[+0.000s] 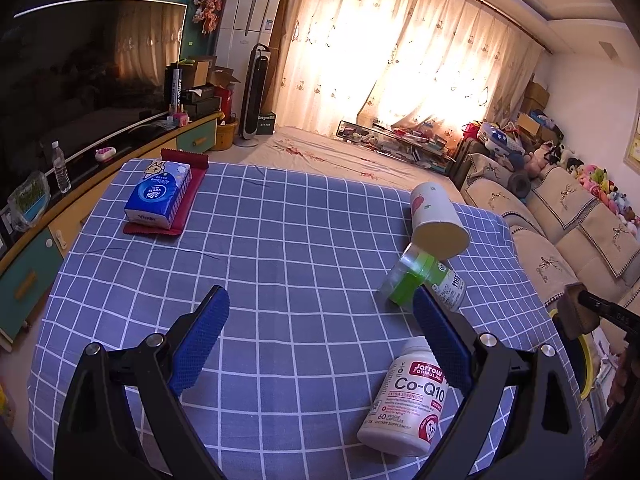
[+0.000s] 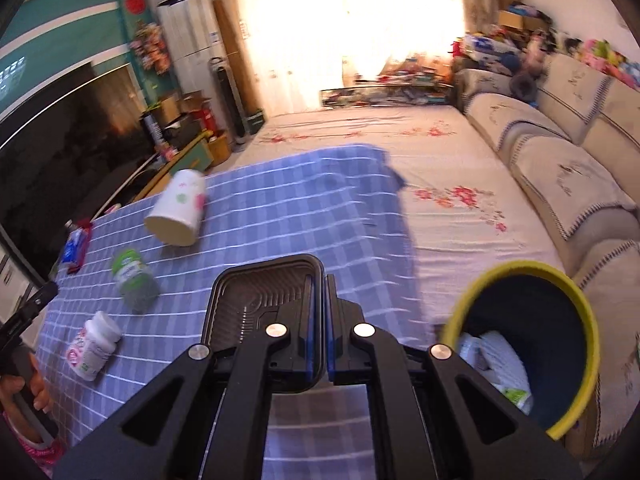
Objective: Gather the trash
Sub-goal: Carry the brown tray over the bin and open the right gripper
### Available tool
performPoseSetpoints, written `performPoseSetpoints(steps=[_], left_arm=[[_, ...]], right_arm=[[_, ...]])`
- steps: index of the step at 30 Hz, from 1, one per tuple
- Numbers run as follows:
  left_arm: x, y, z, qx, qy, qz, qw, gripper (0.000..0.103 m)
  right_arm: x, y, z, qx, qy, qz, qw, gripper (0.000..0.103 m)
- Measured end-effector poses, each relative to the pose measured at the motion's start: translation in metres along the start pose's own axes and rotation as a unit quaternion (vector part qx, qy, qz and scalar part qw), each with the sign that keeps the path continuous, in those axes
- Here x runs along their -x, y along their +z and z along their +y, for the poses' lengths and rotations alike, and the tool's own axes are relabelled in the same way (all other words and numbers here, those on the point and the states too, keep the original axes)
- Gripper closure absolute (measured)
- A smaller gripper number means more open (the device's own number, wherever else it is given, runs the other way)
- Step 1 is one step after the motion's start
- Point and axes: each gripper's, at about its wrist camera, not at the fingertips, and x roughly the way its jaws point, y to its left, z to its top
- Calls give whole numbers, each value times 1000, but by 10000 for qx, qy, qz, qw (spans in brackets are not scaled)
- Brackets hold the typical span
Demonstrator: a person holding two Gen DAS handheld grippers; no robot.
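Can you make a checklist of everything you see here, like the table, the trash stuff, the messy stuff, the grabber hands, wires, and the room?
Surface: table with blue checked cloth, wrinkled.
Job's things: black plastic tray pinched at its edge; paper cup, green-capped bottle and white Co-Q10 bottle lying on their sides; yellow-rimmed bin beside the table, with trash inside.
Clutter: tissue pack on a red mat.
Grippers: left gripper open, empty; right gripper shut on the tray's edge.
Cables: nothing seen.
Surroundings: television, curtains, sofa, a shelf of toys behind it.
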Motion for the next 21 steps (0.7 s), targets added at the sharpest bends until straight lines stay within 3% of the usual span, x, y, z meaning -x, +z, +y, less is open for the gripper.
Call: performPoseSetpoints(steps=[8, 13, 15, 16, 21], left_arm=[[2, -1, -5, -83, -45, -26, 10000, 11], [1, -3, -11, -167, -101, 11, 9998, 11], [1, -3, -13, -213, -121, 5, 9997, 11], [2, -3, -14, -226, -130, 1, 9997, 11], [2, -4, -18, -268, -224, 29, 9994, 11]], right_arm=[[-1, -22, -102, -932, -1041, 180, 9900, 99], [-16, -34, -142, -1234, -1512, 456, 9797, 97], [-17, -38, -149, -1320, -1654, 420, 9765, 81], [-18, -39, -150, -1327, -1711, 387, 9755, 68], [-10, -39, -141, -1331, -1541, 143, 9789, 63]])
